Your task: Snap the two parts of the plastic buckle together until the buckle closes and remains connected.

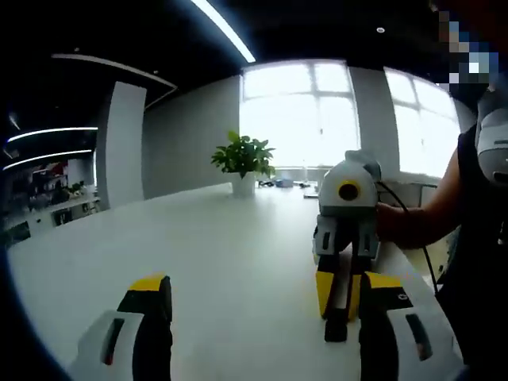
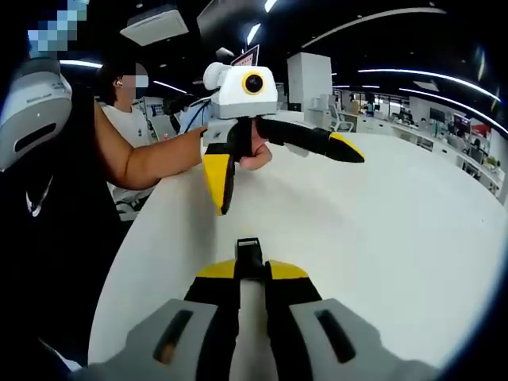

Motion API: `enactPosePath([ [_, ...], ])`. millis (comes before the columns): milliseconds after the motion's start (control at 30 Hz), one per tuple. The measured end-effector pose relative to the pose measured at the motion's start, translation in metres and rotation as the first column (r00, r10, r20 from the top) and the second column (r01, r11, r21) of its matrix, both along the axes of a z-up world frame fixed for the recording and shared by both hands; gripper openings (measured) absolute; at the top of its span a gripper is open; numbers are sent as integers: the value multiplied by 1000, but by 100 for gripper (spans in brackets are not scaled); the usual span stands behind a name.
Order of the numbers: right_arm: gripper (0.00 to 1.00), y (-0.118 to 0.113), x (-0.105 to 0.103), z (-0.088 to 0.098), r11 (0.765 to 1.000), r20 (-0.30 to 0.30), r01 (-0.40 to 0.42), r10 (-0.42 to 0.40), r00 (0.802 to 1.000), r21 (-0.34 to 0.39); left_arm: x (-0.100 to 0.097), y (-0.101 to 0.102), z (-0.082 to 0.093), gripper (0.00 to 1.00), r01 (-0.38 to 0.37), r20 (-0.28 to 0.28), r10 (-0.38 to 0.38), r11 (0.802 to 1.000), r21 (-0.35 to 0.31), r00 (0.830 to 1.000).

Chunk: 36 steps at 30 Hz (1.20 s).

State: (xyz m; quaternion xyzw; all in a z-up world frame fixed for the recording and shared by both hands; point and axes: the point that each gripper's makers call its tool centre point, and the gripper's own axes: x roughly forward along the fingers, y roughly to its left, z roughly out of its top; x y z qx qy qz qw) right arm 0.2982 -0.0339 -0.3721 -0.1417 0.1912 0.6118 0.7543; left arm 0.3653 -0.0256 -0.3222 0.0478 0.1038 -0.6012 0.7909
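Your right gripper (image 2: 250, 274) had its jaws drawn in close on a small black buckle piece (image 2: 248, 252), which stood up between the yellow tips in the right gripper view; in the left gripper view the same gripper (image 1: 340, 313) pointed down at the white table (image 1: 222, 262), a dark piece at its tips, touching or just above the surface — which of the two could not be told.

Your left gripper (image 1: 262, 305) was spread wide with nothing between its jaws; the right gripper view confirmed this, showing it (image 2: 286, 171) with one jaw aimed down towards the table (image 2: 381, 238) and the other reaching out sideways, your hand (image 2: 252, 151) wrapped round its grip.

The second half of the buckle could not be located on the table or in either gripper; whether the held piece was one half or more was too small to tell.

Judgement: the task stood at an early stage; one part was secured, the mating part was not yet in your left gripper, and nothing was joined. What remained — picking up the other half, lining up the two parts, and pressing until they latched and stayed connected.

A potted plant (image 1: 244, 163) stood at the far end of the table, well apart from the work.
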Motion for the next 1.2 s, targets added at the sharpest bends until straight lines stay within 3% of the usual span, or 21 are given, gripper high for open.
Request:
enactPosePath([
  [200, 10, -2, 8, 9, 998, -8, 44, -44, 999, 43, 6, 3, 2, 100, -37, -5, 37, 999, -12, 999],
  [333, 10, -4, 14, 12, 996, 6, 79, -79, 997, 51, 19, 10, 1, 100, -106, -12, 105, 994, -16, 994],
  [500, 10, -9, 25, 18, 988, 25, 136, -138, 990, 71, 48, 28, -4, 100, -255, -7, 255, 967, 5, 967],
  [567, 10, -13, 32, 21, 982, 34, 171, -174, 984, 83, 52, 30, -2, 100, -271, 16, 271, 962, -2, 962],
  [933, 10, -24, 47, 21, 961, 34, 263, -267, 963, 84, 64, 44, -5, 100, -339, -17, 339, 941, 3, 941],
  [1200, 10, -32, 56, 22, 944, 36, 317, -321, 946, 91, 80, 63, -5, 100, -439, -14, 439, 898, 11, 898],
])
